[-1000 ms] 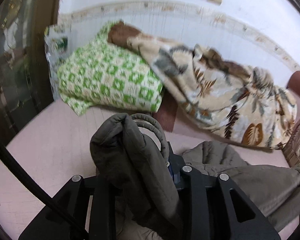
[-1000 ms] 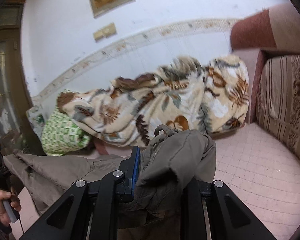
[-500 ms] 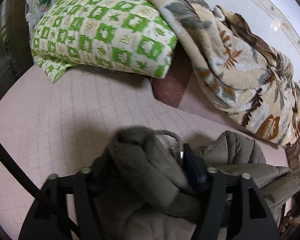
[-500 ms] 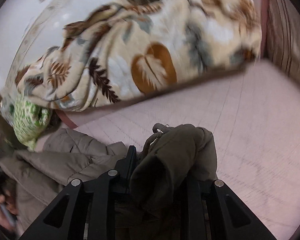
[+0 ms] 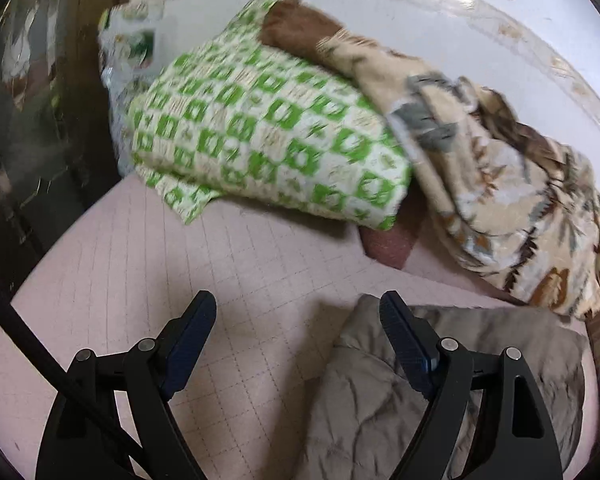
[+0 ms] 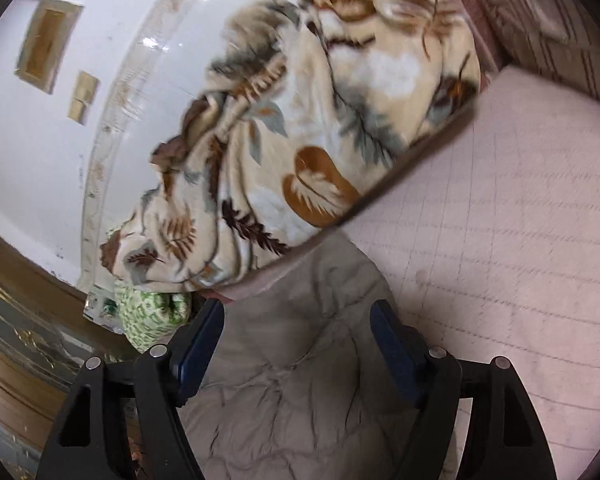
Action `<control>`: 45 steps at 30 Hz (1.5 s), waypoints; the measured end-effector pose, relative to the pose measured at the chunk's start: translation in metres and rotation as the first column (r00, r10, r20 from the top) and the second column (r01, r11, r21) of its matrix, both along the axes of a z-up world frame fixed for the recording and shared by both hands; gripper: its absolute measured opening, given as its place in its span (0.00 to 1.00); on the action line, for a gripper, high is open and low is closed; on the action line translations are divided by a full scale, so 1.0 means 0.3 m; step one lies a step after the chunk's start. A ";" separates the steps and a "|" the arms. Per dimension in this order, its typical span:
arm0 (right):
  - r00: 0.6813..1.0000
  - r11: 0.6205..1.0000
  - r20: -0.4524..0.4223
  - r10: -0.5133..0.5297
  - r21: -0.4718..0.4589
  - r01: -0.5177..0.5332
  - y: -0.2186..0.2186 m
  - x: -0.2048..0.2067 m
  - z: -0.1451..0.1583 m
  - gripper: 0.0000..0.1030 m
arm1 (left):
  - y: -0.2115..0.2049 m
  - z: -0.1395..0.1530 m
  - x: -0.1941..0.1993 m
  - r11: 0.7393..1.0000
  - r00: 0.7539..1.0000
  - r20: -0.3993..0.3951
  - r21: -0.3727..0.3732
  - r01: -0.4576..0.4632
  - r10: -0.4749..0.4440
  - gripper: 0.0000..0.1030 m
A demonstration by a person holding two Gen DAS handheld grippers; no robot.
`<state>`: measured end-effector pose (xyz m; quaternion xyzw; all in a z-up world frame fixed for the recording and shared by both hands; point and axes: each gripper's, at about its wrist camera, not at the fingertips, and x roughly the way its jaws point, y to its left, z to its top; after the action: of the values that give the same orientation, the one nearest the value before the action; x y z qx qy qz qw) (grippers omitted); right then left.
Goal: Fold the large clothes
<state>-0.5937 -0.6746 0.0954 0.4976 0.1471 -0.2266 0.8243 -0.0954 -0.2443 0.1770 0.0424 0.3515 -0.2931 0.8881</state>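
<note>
Both grippers stood open with nothing pinched: my left gripper (image 5: 296, 322) had just been spreading its jaws and showed only pink bedsheet (image 5: 140, 280) between them, with the grey-brown padded jacket (image 5: 440, 380) lying at lower right of that frame, under and beside the right-hand finger. My right gripper (image 6: 298, 330) had likewise just been opening, and the jacket (image 6: 292, 360) lay flat beneath its spread jaws at lower centre, untouched by the pads as far as I could tell through the blur. I judged one fold laid down and released; the jacket looked like a compact, doubled slab, though its full outline was cut off, so further folds might remain. Leaf-print blanket (image 6: 300, 140) and green-checked pillow (image 5: 260, 140) filled the upper frames.
</note>
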 end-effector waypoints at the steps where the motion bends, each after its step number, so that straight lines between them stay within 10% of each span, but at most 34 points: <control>1: 1.000 1.000 -0.021 0.008 -0.029 -0.009 0.017 -0.001 0.019 0.78 | -0.006 0.008 -0.037 1.000 1.000 0.017 -0.002 0.025 -0.025 0.81; 14: 0.902 0.869 -0.423 0.085 -0.412 -0.275 0.404 0.415 -0.047 0.78 | -0.474 -0.213 -0.492 0.901 0.930 -0.007 0.246 0.358 -0.368 0.81; 18: 0.824 0.861 -0.562 0.067 -0.385 -0.333 0.358 0.512 -0.188 0.81 | -0.529 -0.359 -0.393 0.904 0.945 -0.141 0.281 0.324 -0.295 0.91; 29: 0.796 0.907 -0.592 0.129 -0.254 -0.336 0.253 0.556 -0.339 0.90 | -0.559 -0.442 -0.325 0.912 0.944 -0.192 0.266 0.313 -0.269 0.99; 37: 0.915 0.888 -0.395 0.082 -0.388 -0.247 0.474 0.290 -0.092 0.89 | -0.188 -0.205 -0.539 0.954 0.963 0.021 0.143 0.263 -0.269 0.91; 45: 0.944 0.877 -0.331 0.001 -0.453 -0.160 0.720 0.187 -0.094 0.89 | 0.054 -0.294 -0.580 0.987 0.990 0.067 0.116 0.114 -0.122 0.91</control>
<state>-0.5377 -0.4586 0.0671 0.2308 0.2399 -0.2984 0.8945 -0.2693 -0.2282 0.0888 0.1239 0.3310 -0.3233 0.8778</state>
